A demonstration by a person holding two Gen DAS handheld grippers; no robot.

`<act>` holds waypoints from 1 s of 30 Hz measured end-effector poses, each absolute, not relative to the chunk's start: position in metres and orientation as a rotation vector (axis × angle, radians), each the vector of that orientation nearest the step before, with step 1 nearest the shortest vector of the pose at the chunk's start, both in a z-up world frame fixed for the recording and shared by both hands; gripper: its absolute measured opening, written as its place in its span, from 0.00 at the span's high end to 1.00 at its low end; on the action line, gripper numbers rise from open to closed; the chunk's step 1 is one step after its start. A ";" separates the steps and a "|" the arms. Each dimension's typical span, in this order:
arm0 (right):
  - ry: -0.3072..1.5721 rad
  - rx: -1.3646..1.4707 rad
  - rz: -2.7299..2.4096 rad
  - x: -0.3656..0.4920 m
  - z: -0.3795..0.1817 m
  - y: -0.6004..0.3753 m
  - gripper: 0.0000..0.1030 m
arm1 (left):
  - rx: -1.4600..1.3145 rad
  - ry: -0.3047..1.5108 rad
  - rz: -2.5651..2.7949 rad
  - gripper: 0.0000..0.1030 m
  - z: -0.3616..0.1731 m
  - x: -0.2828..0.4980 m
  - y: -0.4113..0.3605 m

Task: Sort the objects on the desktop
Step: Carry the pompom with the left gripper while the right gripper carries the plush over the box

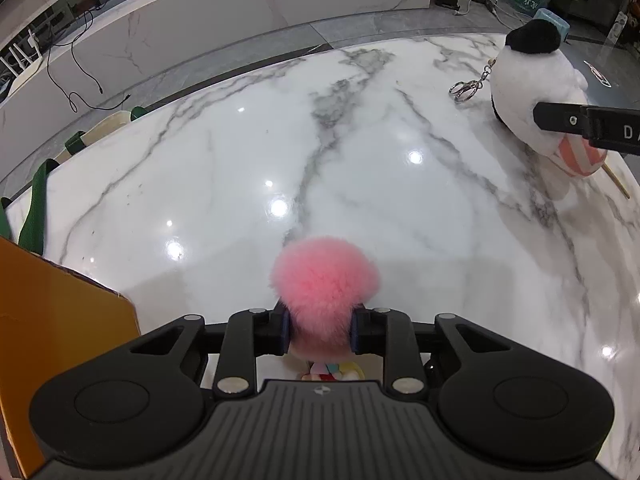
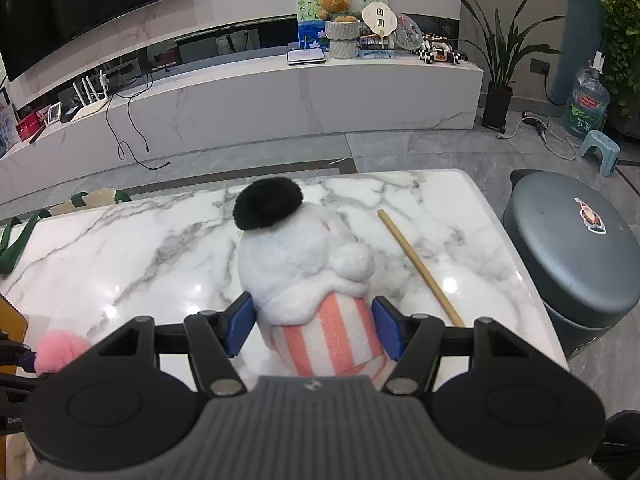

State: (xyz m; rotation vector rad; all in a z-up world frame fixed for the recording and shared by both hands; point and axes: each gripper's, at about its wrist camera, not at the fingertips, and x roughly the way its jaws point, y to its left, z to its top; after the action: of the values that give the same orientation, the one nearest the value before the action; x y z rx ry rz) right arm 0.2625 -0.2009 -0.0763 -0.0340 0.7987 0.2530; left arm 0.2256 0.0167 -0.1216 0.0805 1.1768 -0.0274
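Note:
My left gripper (image 1: 319, 330) is shut on a pink fluffy pom-pom toy (image 1: 325, 280) and holds it over the marble table (image 1: 240, 184). The pink toy also shows at the lower left of the right wrist view (image 2: 60, 348). A white plush toy (image 2: 304, 264) with a black ear and a pink-striped base lies on the table. My right gripper (image 2: 314, 326) is open, its blue pads on either side of the striped base, not pressing it. In the left wrist view the plush (image 1: 532, 88) sits at the far right with a metal keyring (image 1: 466, 89).
A wooden stick (image 2: 420, 268) lies on the table right of the plush. An orange box (image 1: 60, 320) stands at the table's left. A grey round bin (image 2: 572, 248) stands right of the table. Green-handled bags (image 1: 36, 208) hang at the far left edge.

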 end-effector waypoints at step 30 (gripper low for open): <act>0.654 0.073 0.406 0.205 0.017 -0.186 0.39 | -0.095 0.923 -0.085 0.71 0.015 0.176 0.051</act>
State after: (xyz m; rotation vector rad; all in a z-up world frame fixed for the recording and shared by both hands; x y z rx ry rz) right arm 0.2047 -0.1865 0.0173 0.0733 0.6540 0.4060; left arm 0.1758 0.0509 0.0154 -0.0951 0.9231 -0.0852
